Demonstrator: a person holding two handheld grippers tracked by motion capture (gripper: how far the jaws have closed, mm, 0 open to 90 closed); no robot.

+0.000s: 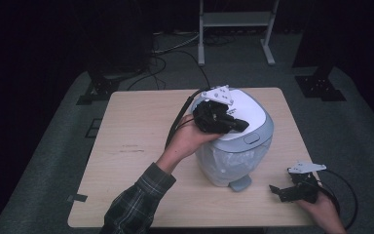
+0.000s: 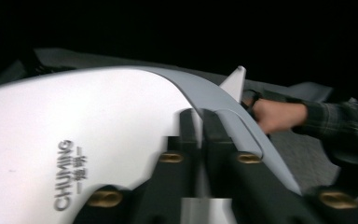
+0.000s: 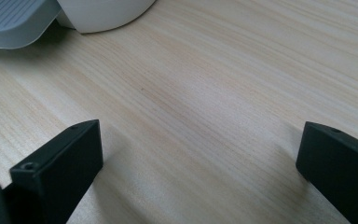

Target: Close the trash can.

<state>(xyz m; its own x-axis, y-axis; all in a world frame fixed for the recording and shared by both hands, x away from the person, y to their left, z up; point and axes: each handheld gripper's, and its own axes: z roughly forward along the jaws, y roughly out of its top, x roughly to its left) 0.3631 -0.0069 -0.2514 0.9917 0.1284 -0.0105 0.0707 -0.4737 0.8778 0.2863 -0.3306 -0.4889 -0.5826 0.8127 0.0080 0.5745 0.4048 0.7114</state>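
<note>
A white pedal bin (image 1: 233, 158) with a clear liner stands right of centre on the wooden table (image 1: 131, 146). Its white lid (image 1: 251, 112), rimmed in grey, is down. My left gripper (image 1: 242, 125) lies on top of the lid, pointing right. In the left gripper view its jaws (image 2: 200, 119) stand almost together, flat on the white lid (image 2: 74, 121) beside the grey rim (image 2: 205, 91), with nothing between them. My right gripper (image 1: 275, 191) rests on the table at the front right, open. Its jaws (image 3: 200, 154) span bare wood and point toward the grey pedal (image 3: 14, 21).
The bin's grey pedal (image 1: 240, 184) juts toward the table's front edge. Cables trail from both grippers. A white metal frame (image 1: 236, 22) and black stands (image 1: 321, 85) sit on the grey floor behind the table. The table's left half is bare wood.
</note>
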